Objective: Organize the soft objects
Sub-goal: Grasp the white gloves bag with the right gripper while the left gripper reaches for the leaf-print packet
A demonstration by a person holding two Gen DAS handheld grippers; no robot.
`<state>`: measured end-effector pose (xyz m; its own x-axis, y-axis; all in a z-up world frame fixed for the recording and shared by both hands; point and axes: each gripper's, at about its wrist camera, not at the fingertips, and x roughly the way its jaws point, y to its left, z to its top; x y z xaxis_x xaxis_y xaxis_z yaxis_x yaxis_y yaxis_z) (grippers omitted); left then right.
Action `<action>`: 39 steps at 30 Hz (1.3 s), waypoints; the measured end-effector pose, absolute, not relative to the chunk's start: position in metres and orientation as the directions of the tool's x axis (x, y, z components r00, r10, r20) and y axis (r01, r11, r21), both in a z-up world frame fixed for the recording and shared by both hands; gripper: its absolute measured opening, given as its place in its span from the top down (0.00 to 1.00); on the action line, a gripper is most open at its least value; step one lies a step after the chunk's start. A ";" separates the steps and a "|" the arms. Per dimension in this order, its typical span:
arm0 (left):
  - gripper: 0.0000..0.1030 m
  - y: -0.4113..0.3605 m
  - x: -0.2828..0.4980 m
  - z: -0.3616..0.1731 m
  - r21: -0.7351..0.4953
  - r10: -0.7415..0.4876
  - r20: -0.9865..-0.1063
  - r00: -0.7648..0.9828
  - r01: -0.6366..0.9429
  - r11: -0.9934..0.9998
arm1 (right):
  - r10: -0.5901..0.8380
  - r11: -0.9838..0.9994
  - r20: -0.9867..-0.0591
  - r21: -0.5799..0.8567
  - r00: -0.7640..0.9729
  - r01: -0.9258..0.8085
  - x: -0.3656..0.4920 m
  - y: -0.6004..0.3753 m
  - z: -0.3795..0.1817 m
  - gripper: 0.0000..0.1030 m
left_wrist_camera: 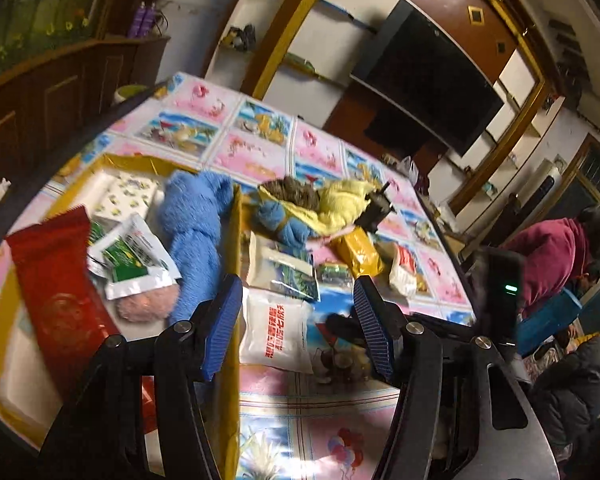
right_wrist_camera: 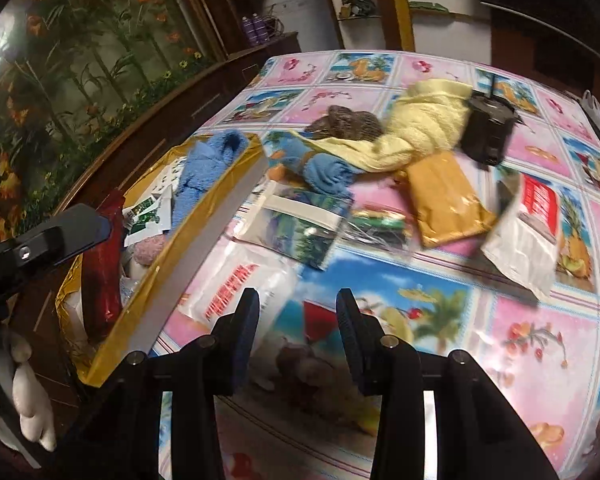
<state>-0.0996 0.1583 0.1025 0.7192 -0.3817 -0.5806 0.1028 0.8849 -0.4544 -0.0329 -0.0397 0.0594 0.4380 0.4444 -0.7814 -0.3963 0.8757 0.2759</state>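
Scene: a table [right_wrist_camera: 540, 340] with a picture-print cloth is carrying a gold box [right_wrist_camera: 204, 236] on the left and loose soft goods on the right.
In the box: a blue fuzzy piece [left_wrist_camera: 198, 232] is lying along the right wall; a red packet [left_wrist_camera: 60, 292], green-white sachets [left_wrist_camera: 136, 260], a pink puff [left_wrist_camera: 148, 304] and a patterned pack [left_wrist_camera: 128, 196] are sitting beside it. These are reading as sorted.
Still out, far: a yellow towel [right_wrist_camera: 424, 124], a blue cloth [right_wrist_camera: 328, 172] and a brown knit [right_wrist_camera: 348, 122] are lying bunched together, touching.
Still out, middle: a tan pouch [right_wrist_camera: 444, 200], a red-white bag [right_wrist_camera: 528, 232], a clear pouch [right_wrist_camera: 296, 224] and a small green wrapper [right_wrist_camera: 380, 224] are lying on the cloth.
Still out, near: a white bag [left_wrist_camera: 276, 332] is lying just right of the box wall.
Left gripper [left_wrist_camera: 300, 320]: hanging released, nothing between the pads, hovering over the white bag and the box wall.
Right gripper [right_wrist_camera: 298, 336]: standing part open, grasping nothing, over bare cloth just right of the white bag.
Other: a black device [right_wrist_camera: 488, 128] is sitting by the towel; people are visible at the far right.
Progress: roughly half looks done; about eight pieces are waiting.
Likely next: the white bag, being nearest.
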 end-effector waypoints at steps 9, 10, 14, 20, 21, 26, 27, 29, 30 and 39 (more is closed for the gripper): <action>0.43 0.188 -0.113 0.103 -0.473 -0.381 -0.573 0.726 0.087 0.877 | 0.362 0.841 -0.853 0.125 0.375 -0.526 -0.016 0.037 0.030 0.62; 0.43 0.190 -0.114 0.102 -0.474 -0.384 -0.570 0.727 0.091 0.876 | 0.331 0.842 -0.863 0.088 0.381 -0.533 -0.021 0.035 0.032 0.62; 0.43 0.198 -0.120 0.100 -0.492 -0.406 -0.548 0.732 0.111 0.864 | 0.211 0.842 -0.905 -0.024 0.370 -0.539 -0.042 0.015 0.034 0.62; 0.43 0.200 -0.119 0.094 -0.512 -0.439 -0.539 0.718 0.134 0.848 | 0.292 0.891 -0.874 0.101 0.389 -0.442 -0.015 -0.020 0.075 0.61; 0.43 0.199 -0.119 0.093 -0.512 -0.440 -0.545 0.713 0.133 0.849 | 0.299 0.899 -0.858 0.107 0.417 -0.424 -0.004 -0.018 0.081 0.61; 0.43 0.204 -0.131 0.097 -0.491 -0.415 -0.556 0.720 0.119 0.863 | 0.306 0.902 -0.842 0.109 0.444 -0.417 0.051 0.023 0.068 0.62; 0.43 0.206 -0.134 0.098 -0.484 -0.406 -0.558 0.724 0.114 0.868 | 0.307 0.901 -0.850 0.114 0.428 -0.419 0.059 0.029 0.060 0.62; 0.43 0.209 -0.138 0.099 -0.474 -0.393 -0.561 0.729 0.107 0.874 | 0.298 0.899 -0.879 0.127 0.373 -0.420 0.067 0.040 0.041 0.62; 0.43 0.210 -0.140 0.099 -0.469 -0.388 -0.562 0.730 0.105 0.877 | 0.284 0.900 -0.879 0.108 0.382 -0.421 0.065 0.043 0.037 0.62; 0.43 0.194 -0.134 0.096 -0.480 -0.438 -0.564 0.701 0.153 0.864 | 0.261 0.786 -0.939 0.072 0.224 -0.614 -0.018 0.028 0.047 0.62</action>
<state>-0.1339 0.1937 0.0963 0.7005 -0.4376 -0.5637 0.1532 0.8638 -0.4800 -0.0176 0.0278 0.0474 0.2237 0.2607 -0.9391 -0.6144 0.7857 0.0717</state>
